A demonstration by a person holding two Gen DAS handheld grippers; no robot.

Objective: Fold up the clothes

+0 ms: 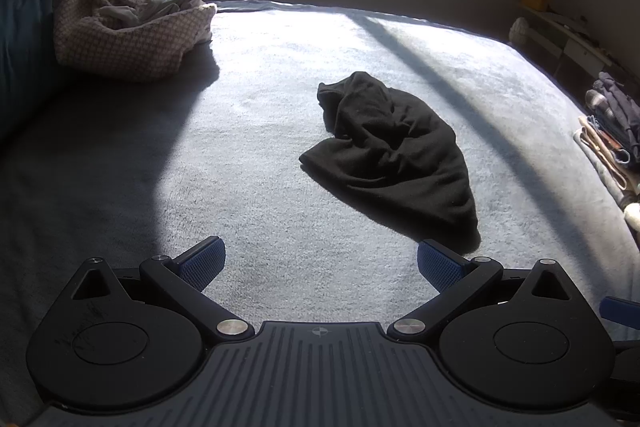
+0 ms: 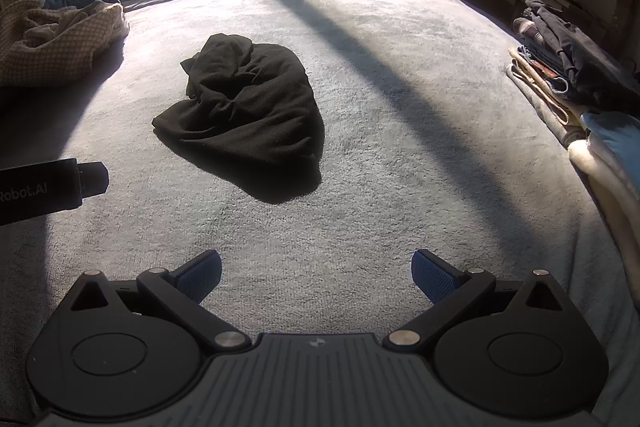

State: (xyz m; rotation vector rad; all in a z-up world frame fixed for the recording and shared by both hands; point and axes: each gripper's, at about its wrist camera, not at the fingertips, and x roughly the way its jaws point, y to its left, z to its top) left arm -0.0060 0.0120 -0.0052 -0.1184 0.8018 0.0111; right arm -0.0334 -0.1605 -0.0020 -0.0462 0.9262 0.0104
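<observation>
Spread left tongs (image 1: 321, 264), right tongs (image 2: 316, 274) face crumpled black garment (image 1: 394, 151), shape unreadable

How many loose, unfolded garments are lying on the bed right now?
1 for certain: the crumpled black fabric garment mid-bed on the grey blanket. The checked pink-and-white bundle at far left may hide more; the folded clothes stack sits at right.
</observation>
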